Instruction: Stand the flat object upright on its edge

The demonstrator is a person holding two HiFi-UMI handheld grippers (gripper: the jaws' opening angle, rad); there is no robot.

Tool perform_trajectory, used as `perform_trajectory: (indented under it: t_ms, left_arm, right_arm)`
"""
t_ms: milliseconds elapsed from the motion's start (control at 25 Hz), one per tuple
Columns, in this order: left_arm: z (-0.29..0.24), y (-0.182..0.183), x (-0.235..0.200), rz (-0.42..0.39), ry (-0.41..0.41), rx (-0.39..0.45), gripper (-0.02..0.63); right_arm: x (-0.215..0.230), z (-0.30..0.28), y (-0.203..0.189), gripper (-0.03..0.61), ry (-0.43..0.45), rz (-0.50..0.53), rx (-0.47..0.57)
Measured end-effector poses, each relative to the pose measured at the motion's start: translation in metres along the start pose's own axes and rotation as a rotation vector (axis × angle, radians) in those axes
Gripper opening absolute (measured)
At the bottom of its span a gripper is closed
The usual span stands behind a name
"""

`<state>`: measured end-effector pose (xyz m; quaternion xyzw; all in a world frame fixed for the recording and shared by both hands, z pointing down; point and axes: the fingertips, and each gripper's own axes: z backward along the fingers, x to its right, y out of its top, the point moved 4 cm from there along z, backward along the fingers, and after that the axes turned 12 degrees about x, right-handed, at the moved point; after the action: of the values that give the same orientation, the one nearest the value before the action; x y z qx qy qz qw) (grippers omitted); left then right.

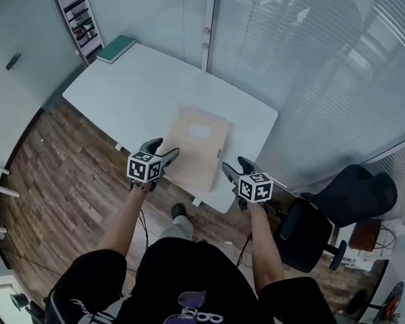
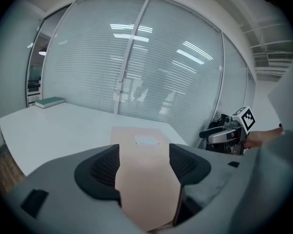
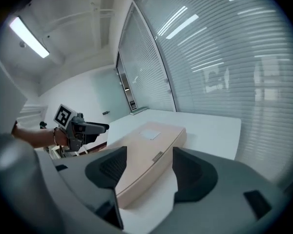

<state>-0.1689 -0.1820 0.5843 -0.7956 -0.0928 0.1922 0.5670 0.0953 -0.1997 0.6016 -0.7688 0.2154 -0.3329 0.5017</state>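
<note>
Head view: white table (image 1: 135, 93) with rounded corners, set against a glass wall with blinds (image 1: 310, 59). Wood plank floor (image 1: 61, 160) on the near and left sides. Green book (image 1: 116, 48) lies at the table's far left corner. Black office chair (image 1: 351, 194) stands off the right end. Tall shelf unit (image 1: 75, 15) at top left.

Flat beige box (image 1: 197, 147) lies flat on the table toward the near edge, white label (image 1: 200, 131) on its top face. Not upright.

Left gripper (image 1: 165, 147) is at the box's near left corner, right gripper (image 1: 237, 165) at its near right side, the box between them.

Left gripper view: jaws spread apart, the box top showing in the gap and running away toward the blinds; no pad pressing on it. Right gripper view: jaws also spread, the box's long side edge and a strip of bare table seen between them, nothing clamped. Can't tell whether either gripper touches the box. Ceiling light strips reflect in the glass.
</note>
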Motion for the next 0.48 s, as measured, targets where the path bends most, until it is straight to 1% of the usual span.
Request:
perform_trajectory:
  t_ms: [80,280,480]
  left_arm:
    - [-0.008,-0.006,-0.010,0.017,-0.018,-0.036,0.315]
    - [-0.027,-0.022,-0.033,0.083,-0.064,-0.111,0.342]
    - [-0.047,-0.031,-0.054,0.142,-0.104,-0.169,0.345]
  right_arm:
    - [0.002,-0.014,-0.003,0.291,0.010,-0.042,-0.013]
    - [0.006,-0.048,-0.014,0.302,0.020,-0.079,-0.075]
    - [0.018,-0.073,-0.030,0.308,0.006,-0.158,-0.137]
